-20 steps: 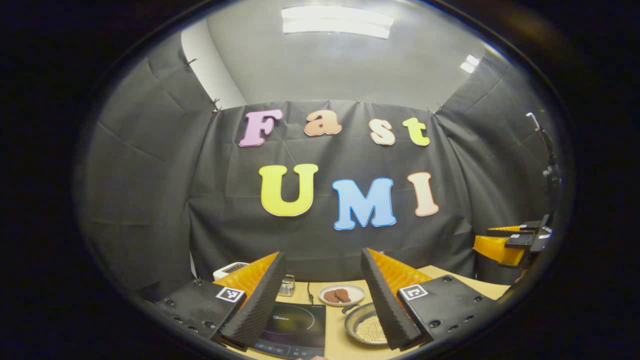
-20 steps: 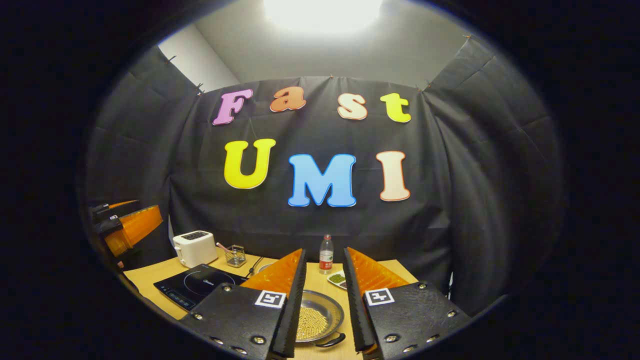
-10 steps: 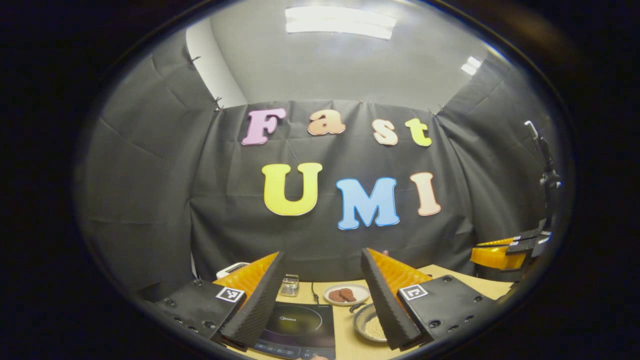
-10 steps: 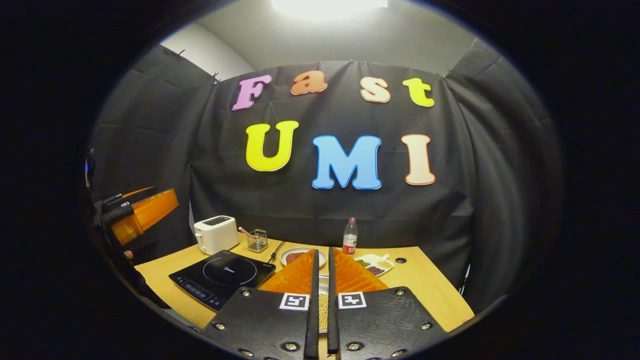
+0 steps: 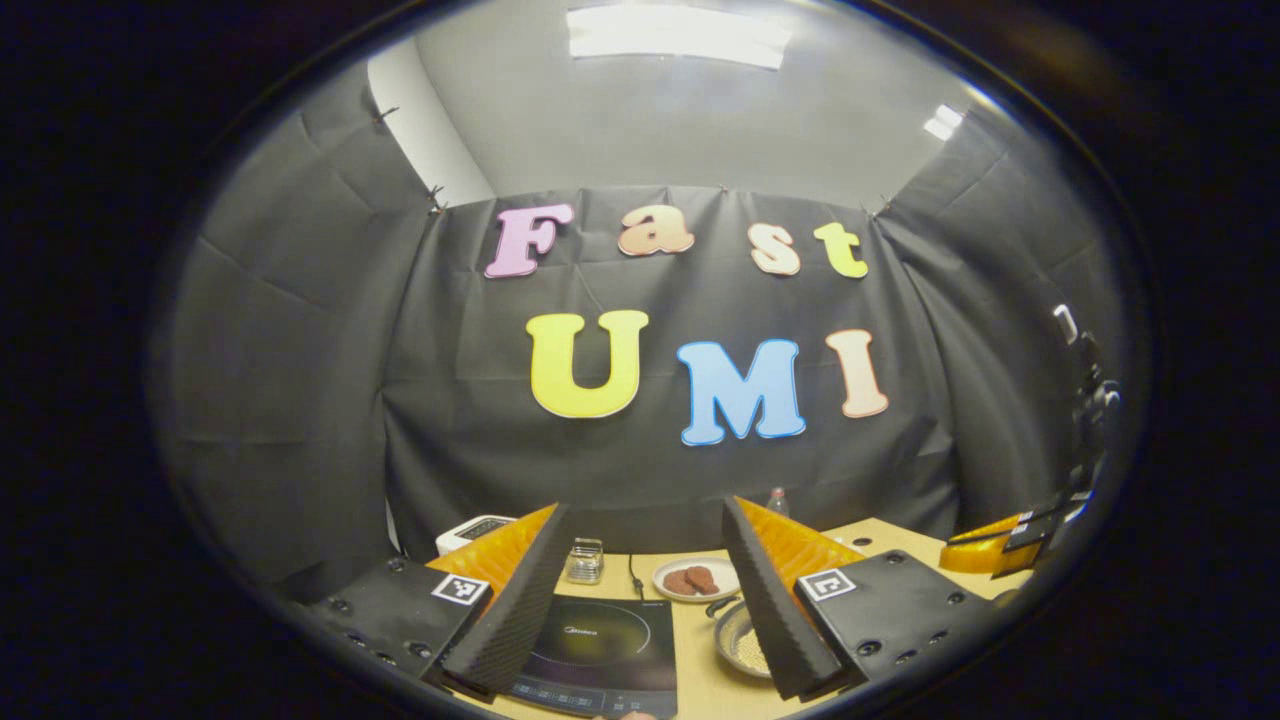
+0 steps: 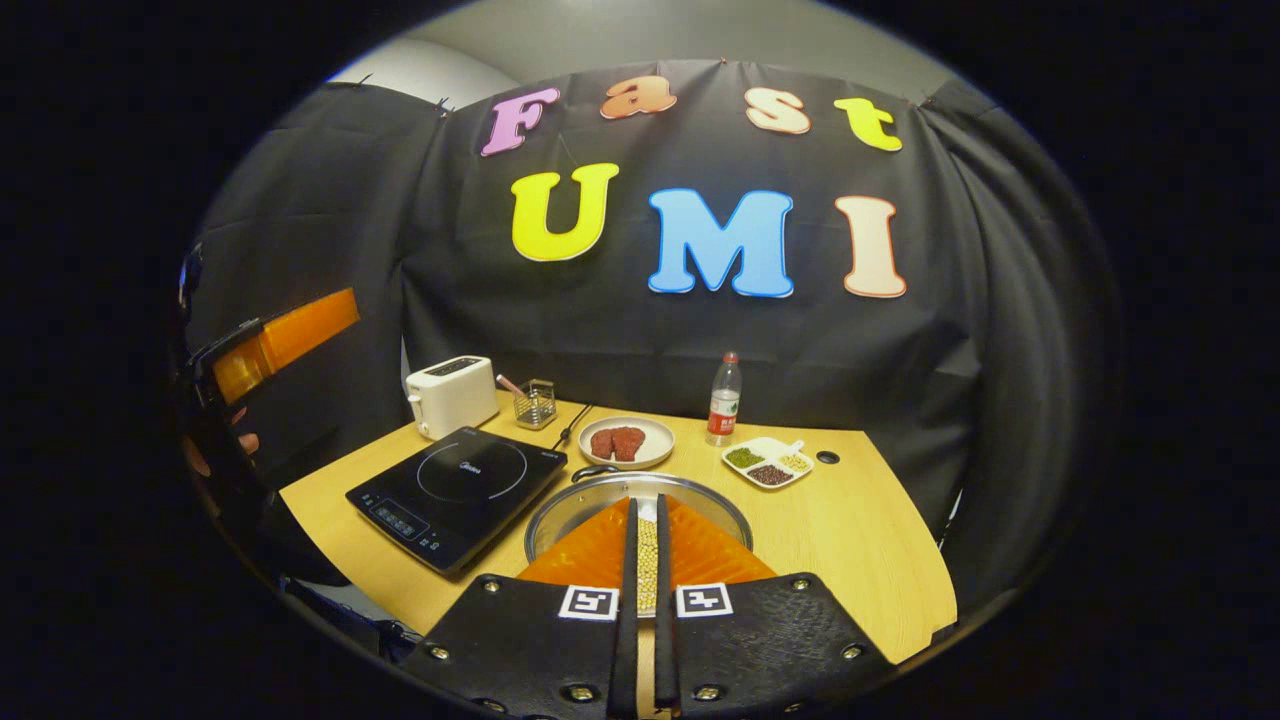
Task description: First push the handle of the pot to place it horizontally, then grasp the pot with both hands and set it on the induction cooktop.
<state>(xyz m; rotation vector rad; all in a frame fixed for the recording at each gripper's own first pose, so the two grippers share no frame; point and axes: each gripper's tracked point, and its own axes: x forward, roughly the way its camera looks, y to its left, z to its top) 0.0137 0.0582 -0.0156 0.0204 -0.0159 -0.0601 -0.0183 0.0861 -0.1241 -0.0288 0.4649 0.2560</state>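
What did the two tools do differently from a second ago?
The right tool closed its fingers to a thin gap and tipped down over the pot, gripping nothing. The left tool stayed wide open, barely moving. The pot is still on the table beside the cooktop.

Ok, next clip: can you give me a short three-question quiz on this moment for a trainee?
1. True or false: the pot sits on the induction cooktop.
2. What lies inside the pot? A) water B) small pale beans C) slices of meat
3. Fill in: the fingers of the ___ gripper stand wide apart.

Key
1. False. The pot stands on the table, to the right of the cooktop in the right gripper view.
2. B. The small pale beans show through the slit between the fingers of the right gripper.
3. Left. The left gripper is open; the right gripper is all but closed.
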